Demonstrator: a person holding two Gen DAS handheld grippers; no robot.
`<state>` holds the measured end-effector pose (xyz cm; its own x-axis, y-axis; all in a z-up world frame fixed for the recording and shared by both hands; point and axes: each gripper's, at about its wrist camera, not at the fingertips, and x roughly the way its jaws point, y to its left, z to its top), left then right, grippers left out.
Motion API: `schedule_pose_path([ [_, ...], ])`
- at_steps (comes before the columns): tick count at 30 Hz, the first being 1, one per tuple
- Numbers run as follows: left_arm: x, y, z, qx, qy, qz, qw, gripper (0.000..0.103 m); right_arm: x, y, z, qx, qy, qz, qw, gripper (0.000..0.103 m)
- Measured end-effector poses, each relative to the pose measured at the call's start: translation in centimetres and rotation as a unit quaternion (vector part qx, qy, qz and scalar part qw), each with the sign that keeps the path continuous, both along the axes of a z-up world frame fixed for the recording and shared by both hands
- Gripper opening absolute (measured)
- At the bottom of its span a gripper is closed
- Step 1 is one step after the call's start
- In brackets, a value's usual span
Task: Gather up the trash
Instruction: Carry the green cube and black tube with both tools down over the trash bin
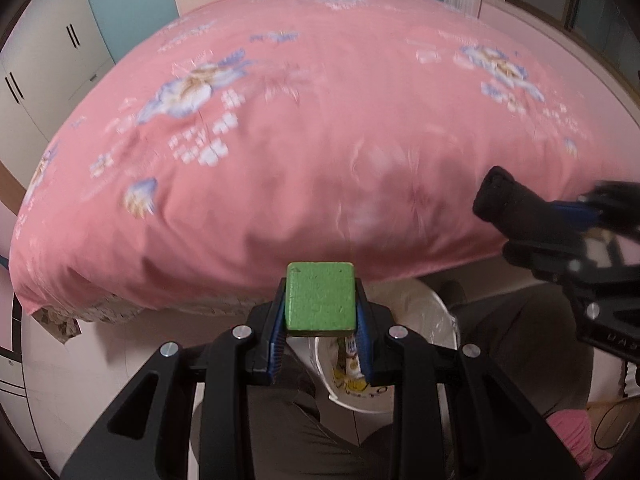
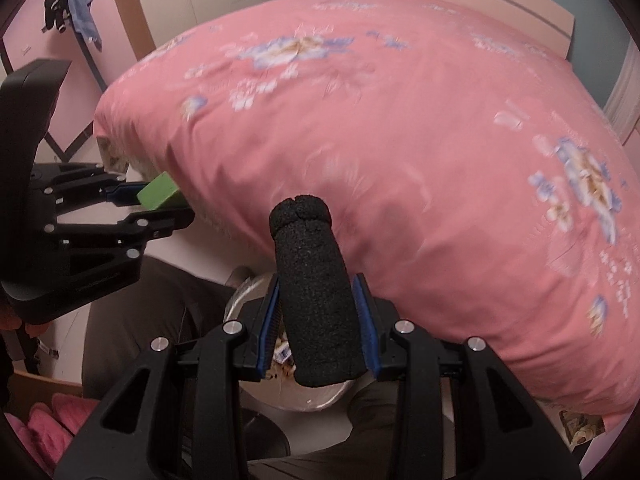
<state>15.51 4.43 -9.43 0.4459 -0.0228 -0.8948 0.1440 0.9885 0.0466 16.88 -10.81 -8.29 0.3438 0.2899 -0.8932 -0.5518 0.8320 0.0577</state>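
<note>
Left gripper clamps a green block above the lined bin. Right gripper grips a black foam roll beside the pink bed.

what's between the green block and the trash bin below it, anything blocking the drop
Nothing visible does. The left gripper holds the green block right above the open, lined trash bin, and only air shows between them. The right gripper with its black foam roll stays off to the side.
</note>
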Motion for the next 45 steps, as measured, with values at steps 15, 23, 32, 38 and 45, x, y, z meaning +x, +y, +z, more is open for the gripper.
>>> schedule_pose_path([
  [15, -1.3, -1.4, -8.7, 0.007, 0.09, -0.018, 0.9958, 0.032, -1.9, 0.7, -8.8, -0.025, 0.083, 0.016, 0.996, 0.036],
  [23, -1.7, -2.1, -13.2, 0.0, 0.137, -0.022, 0.9903, 0.032, -2.4, 0.8, -13.5, -0.04, 0.126, 0.018, 0.991, 0.036],
  [32, -1.2, -2.9, -17.4, -0.014, 0.183, -0.018, 0.9828, 0.032, -1.9, 1.2, -19.4, -0.057, 0.18, 0.01, 0.982, 0.037],
  [38, -0.8, -2.9, -20.3, -0.046, 0.218, -0.006, 0.9748, 0.032, -1.8, 1.9, -22.8, -0.065, 0.21, 0.004, 0.976, 0.037],
  [45, 0.0, -2.9, -23.6, -0.073, 0.254, 0.004, 0.9645, 0.032, -0.8, 2.7, -26.6, -0.066, 0.243, -0.012, 0.968, 0.037],
])
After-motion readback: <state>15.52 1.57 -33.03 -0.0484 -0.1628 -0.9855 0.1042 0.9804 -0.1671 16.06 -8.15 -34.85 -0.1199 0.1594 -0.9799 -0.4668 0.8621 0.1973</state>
